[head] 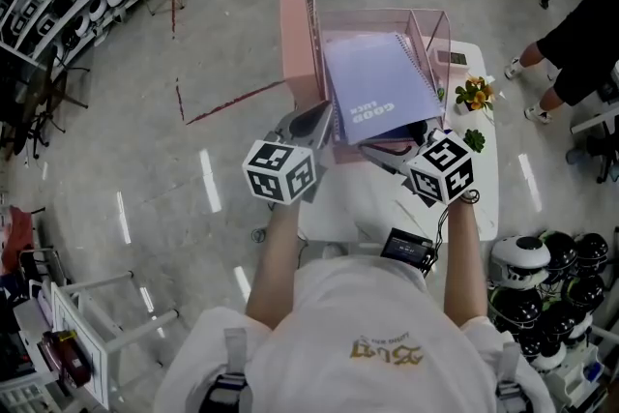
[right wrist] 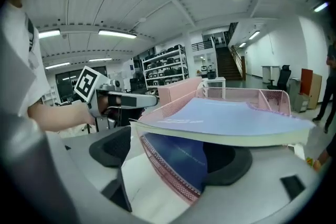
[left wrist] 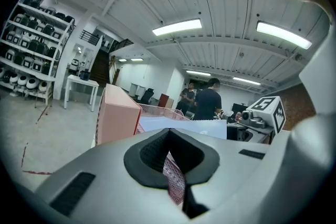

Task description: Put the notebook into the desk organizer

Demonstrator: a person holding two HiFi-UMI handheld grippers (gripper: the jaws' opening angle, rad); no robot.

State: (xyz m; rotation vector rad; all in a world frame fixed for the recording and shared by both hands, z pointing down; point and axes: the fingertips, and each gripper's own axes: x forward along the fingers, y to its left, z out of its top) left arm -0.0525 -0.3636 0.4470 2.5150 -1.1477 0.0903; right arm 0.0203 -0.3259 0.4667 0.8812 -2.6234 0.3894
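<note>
Step in hand: seating the notebook (head: pixel 379 97), judged nearly finished.
Notebook: it lay tilted in the pink desk organizer (head: pixel 432 22) on the table (head: pixel 486 171), its near edge propped on the front mesh rim and overhanging it.
Left gripper (head: pixel 315 123): clamped on the organizer's mesh wall, apparently steadying it.
Right gripper (right wrist: pixel 173 161): jaws wide apart, with the notebook's edge just above them and nothing gripped.
Next move: probably a gentle push on the near edge so the notebook dropped fully inside while the left gripper braced the organizer.
</note>
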